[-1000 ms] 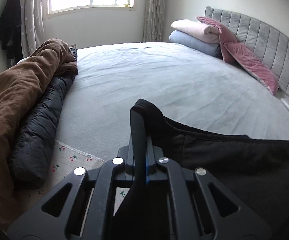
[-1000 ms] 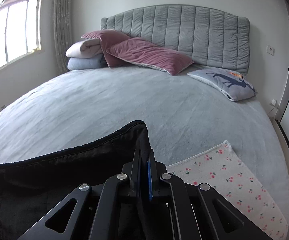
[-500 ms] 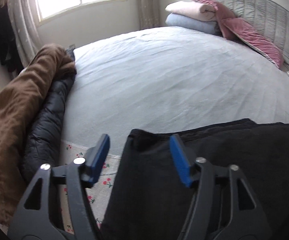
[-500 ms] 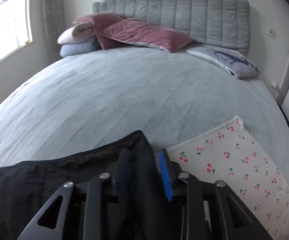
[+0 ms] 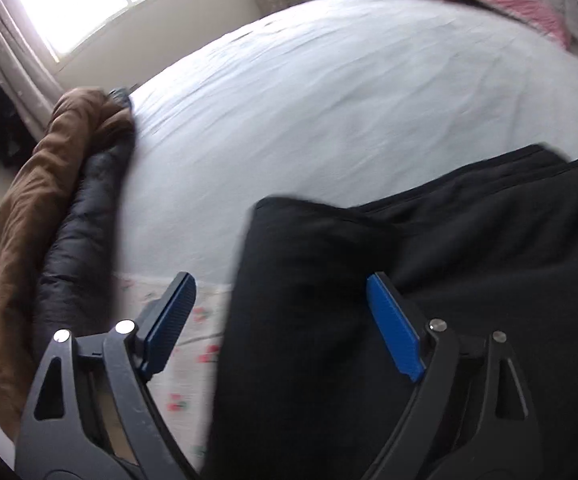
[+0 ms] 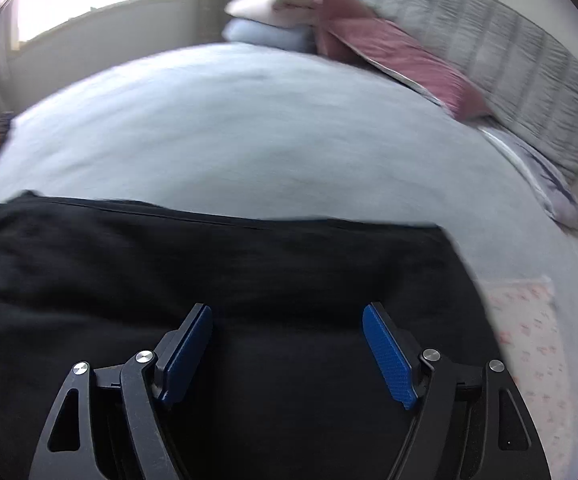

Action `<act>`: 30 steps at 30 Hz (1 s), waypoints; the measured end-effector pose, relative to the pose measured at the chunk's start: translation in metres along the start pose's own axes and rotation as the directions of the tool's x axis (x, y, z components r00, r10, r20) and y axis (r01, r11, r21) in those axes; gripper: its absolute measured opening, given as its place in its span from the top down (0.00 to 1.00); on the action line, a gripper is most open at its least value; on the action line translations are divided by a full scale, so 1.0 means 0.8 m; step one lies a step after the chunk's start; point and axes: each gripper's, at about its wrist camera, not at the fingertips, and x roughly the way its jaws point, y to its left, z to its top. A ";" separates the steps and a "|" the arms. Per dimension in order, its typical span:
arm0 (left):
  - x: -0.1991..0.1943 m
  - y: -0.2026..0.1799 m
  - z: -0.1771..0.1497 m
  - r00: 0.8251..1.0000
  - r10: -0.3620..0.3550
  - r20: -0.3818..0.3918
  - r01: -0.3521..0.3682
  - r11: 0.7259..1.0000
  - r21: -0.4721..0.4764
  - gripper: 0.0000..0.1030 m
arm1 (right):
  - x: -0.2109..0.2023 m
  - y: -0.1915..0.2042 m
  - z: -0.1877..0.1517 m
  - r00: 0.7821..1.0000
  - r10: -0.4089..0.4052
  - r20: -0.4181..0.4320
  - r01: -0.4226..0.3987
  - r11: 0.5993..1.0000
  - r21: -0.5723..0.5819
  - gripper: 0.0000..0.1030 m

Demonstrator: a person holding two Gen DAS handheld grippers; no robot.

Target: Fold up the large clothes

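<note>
A large black garment (image 5: 429,280) (image 6: 249,280) lies spread on the near part of the pale blue bed (image 5: 329,100) (image 6: 229,140). My left gripper (image 5: 281,284) hovers over the garment's left edge, its jaws opening wide, and the blue pads (image 5: 393,328) do not press on the cloth. My right gripper (image 6: 287,312) hangs above the garment's right half, jaws also opening, with only cloth lying below the gap between its blue pads (image 6: 389,356).
A brown cover (image 5: 29,220) and a dark puffy jacket (image 5: 81,240) are heaped on the bed's left side. A cherry-print cloth (image 5: 193,352) (image 6: 529,340) lies under the garment. Pink and pale pillows (image 6: 369,36) lean on the grey headboard (image 6: 509,60).
Both grippers went from shut on the black garment's upper edge to wide open. The garment dropped flat onto the bed, and both views tilted downward.
</note>
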 end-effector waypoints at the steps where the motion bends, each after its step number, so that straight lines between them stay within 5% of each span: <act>1: 0.005 0.025 -0.005 0.999 0.017 -0.026 -0.019 0.999 -0.041 0.12 | 0.003 -0.055 -0.003 0.999 0.024 -0.034 -0.018 0.986 0.165 0.23; 3: 0.003 0.069 -0.014 0.998 0.047 -0.052 -0.053 0.992 -0.113 0.13 | -0.006 -0.112 -0.015 0.993 -0.092 -0.076 0.111 0.946 0.303 0.23; 4: -0.003 0.078 -0.016 0.997 0.065 -0.048 -0.070 0.991 -0.113 0.13 | -0.018 -0.121 -0.018 0.994 -0.088 -0.063 0.104 0.945 0.310 0.23; 8: -0.072 0.072 -0.023 0.998 -0.027 0.057 0.033 0.993 -0.112 0.13 | -0.099 -0.054 -0.029 0.993 -0.086 0.080 0.077 0.992 0.102 0.22; 10: -0.115 0.038 -0.029 0.984 -0.141 0.112 0.153 0.982 -0.107 0.13 | -0.141 0.003 -0.040 0.991 -0.006 0.133 0.006 1.000 0.001 0.22; 13: -0.162 -0.022 -0.053 0.938 -0.318 0.136 0.332 0.939 -0.090 0.13 | -0.191 0.098 -0.073 0.972 0.188 0.138 -0.169 0.976 -0.139 0.22; 15: -0.181 -0.055 -0.080 0.912 -0.384 0.146 0.397 0.915 -0.069 0.13 | -0.210 0.144 -0.108 0.958 0.251 0.138 -0.220 0.953 -0.209 0.22; 17: -0.178 -0.065 -0.108 0.914 -0.380 0.142 0.390 0.919 -0.049 0.13 | -0.209 0.162 -0.142 0.962 0.244 0.121 -0.210 0.947 -0.242 0.22; 20: -0.134 -0.028 -0.146 0.928 -0.366 0.065 0.371 0.923 -0.104 0.13 | -0.178 0.116 -0.180 0.987 0.148 0.058 -0.133 0.968 -0.212 0.22; 22: -0.115 0.016 -0.167 0.922 -0.377 0.086 0.386 0.910 -0.148 0.13 | -0.163 0.045 -0.205 0.996 0.076 0.055 -0.069 0.989 -0.127 0.22; 24: -0.116 0.041 -0.175 0.943 -0.323 0.086 0.332 0.935 -0.127 0.13 | -0.168 -0.030 -0.225 0.991 0.111 0.080 -0.109 0.994 -0.032 0.23; 25: -0.120 0.045 -0.176 0.960 -0.271 0.075 0.278 0.953 -0.116 0.13 | -0.171 -0.059 -0.228 0.996 0.044 0.074 -0.045 0.999 0.009 0.23; 26: -0.120 0.052 -0.176 0.969 -0.240 0.058 0.245 0.962 -0.118 0.13 | -0.175 -0.087 -0.233 0.998 0.022 0.055 -0.026 0.997 0.075 0.13; 28: -0.124 0.067 -0.178 0.972 -0.234 0.031 0.236 0.960 -0.149 0.13 | -0.188 -0.122 -0.240 0.994 0.101 0.038 -0.106 0.975 0.197 0.12; 30: -0.142 0.077 -0.185 0.973 -0.230 0.018 0.230 0.958 -0.169 0.13 | -0.215 -0.116 -0.243 0.997 0.063 0.052 -0.071 0.984 0.164 0.12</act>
